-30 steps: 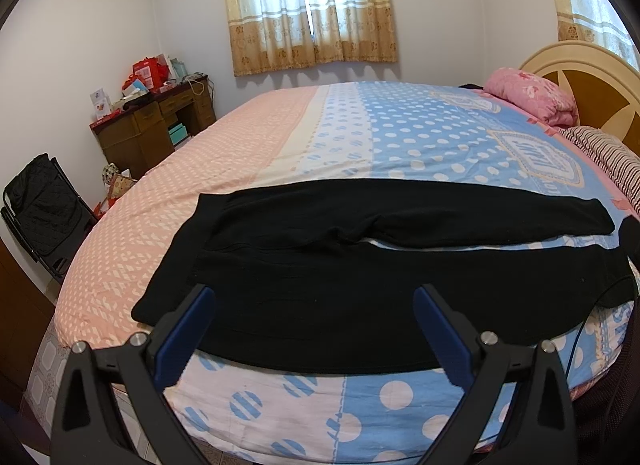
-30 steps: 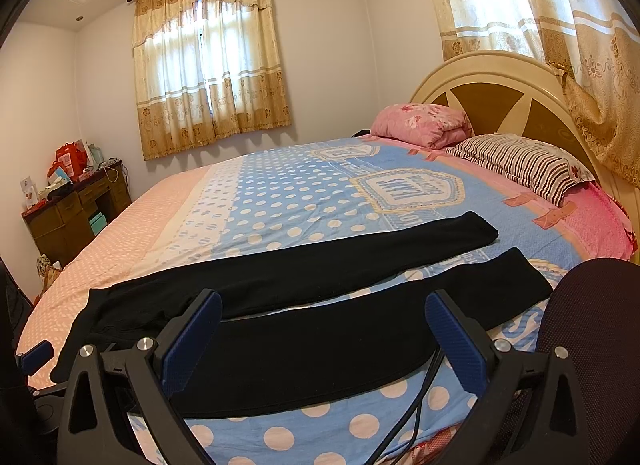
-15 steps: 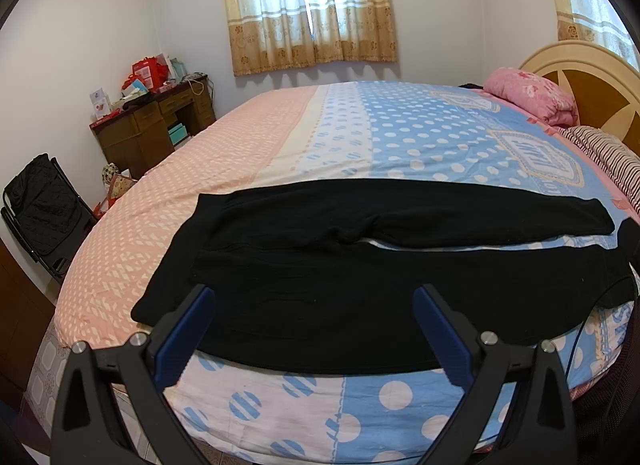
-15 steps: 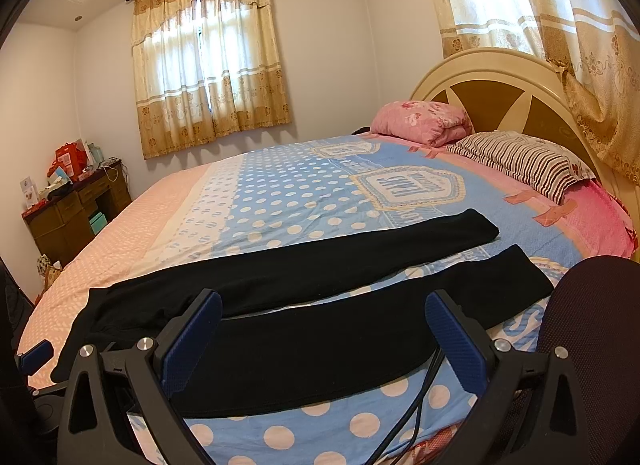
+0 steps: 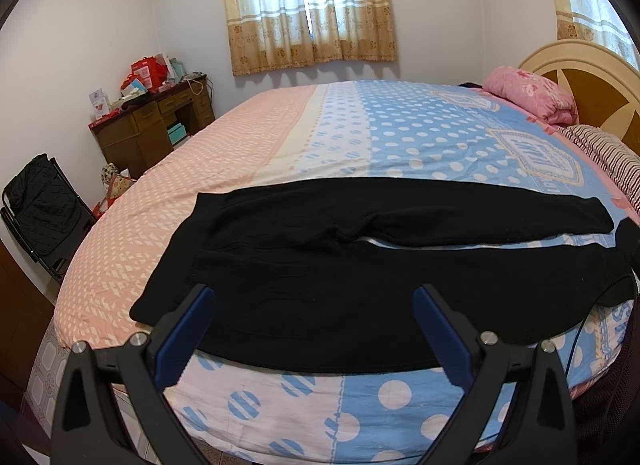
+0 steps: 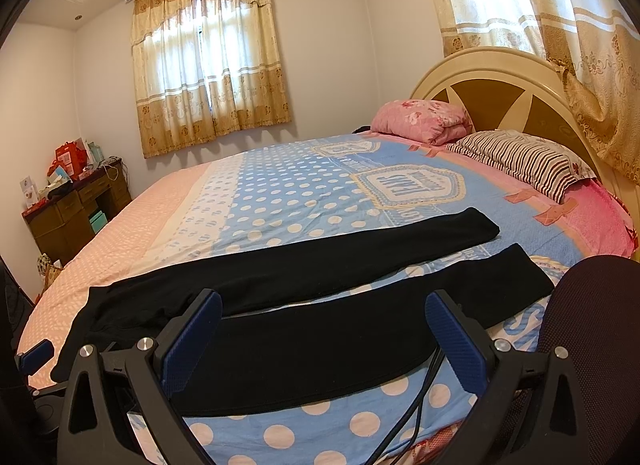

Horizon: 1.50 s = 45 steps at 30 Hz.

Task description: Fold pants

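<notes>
Black pants (image 5: 328,273) lie spread flat near the front edge of the bed (image 5: 280,137), waistband at the left, both legs reaching right with a narrow gap between them. My left gripper (image 5: 314,333) hangs open above the near edge of the pants, close to the waist and thigh, holding nothing. In the right wrist view the same pants (image 6: 320,329) stretch from lower left to right. My right gripper (image 6: 322,341) is open over the near leg, empty. A blue tip of the left gripper (image 6: 36,355) shows at the far left.
A pink pillow (image 6: 424,121) and a striped pillow (image 6: 520,161) lie by the headboard (image 6: 500,85). A wooden desk (image 5: 152,125) with clutter and a dark folding chair (image 5: 40,213) stand left of the bed. A dark chair back (image 6: 592,345) and cables (image 6: 416,397) sit at right.
</notes>
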Tool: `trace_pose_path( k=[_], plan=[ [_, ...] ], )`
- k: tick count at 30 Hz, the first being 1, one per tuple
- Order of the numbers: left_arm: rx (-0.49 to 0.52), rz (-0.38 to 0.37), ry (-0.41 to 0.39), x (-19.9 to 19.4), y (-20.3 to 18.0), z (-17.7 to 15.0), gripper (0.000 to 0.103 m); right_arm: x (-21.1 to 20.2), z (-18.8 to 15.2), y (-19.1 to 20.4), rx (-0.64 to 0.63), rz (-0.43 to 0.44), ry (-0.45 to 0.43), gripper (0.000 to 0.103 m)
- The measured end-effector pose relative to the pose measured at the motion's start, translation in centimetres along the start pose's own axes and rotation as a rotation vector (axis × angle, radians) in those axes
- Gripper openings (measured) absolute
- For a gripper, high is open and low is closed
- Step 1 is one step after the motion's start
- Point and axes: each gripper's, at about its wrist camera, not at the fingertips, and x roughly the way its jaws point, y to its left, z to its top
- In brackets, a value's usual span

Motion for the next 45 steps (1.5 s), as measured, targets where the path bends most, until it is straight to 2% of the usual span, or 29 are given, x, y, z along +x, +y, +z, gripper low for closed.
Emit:
trace_pose_path(
  k=[21, 27, 31, 35, 39, 41, 45],
  plan=[
    [0.016, -0.011, 0.051, 2.2, -0.6, -0.6, 0.101, 1.8, -0.5, 0.0, 0.000, -0.009, 0.049, 0.102],
    [0.034, -0.050, 0.116, 4.8, 1.4, -0.4, 0.101, 4.4, -0.9, 0.4, -0.064, -0.001, 0.106, 0.102],
    [-0.021, -0.031, 0.137, 7.0, 5.8, 1.2, 0.101, 8.1, -0.6, 1.3, -0.184, 0.024, 0.192, 0.102],
    [-0.090, -0.022, 0.136, 9.7, 9.9, 3.9, 0.100, 12.0, 1.6, 2.6, -0.256, 0.085, 0.219, 0.102],
    [-0.093, 0.020, 0.152, 13.2, 11.1, 6.4, 0.100, 17.8, 4.0, 5.5, -0.310, 0.229, 0.288, 0.102],
    [-0.108, 0.021, 0.177, 15.0, 11.1, 7.1, 0.100, 22.0, 4.8, 7.4, -0.355, 0.296, 0.343, 0.100],
    [-0.137, 0.026, 0.232, 17.3, 11.5, 6.8, 0.100, 28.7, 5.3, 10.8, -0.440, 0.334, 0.444, 0.078]
  ],
)
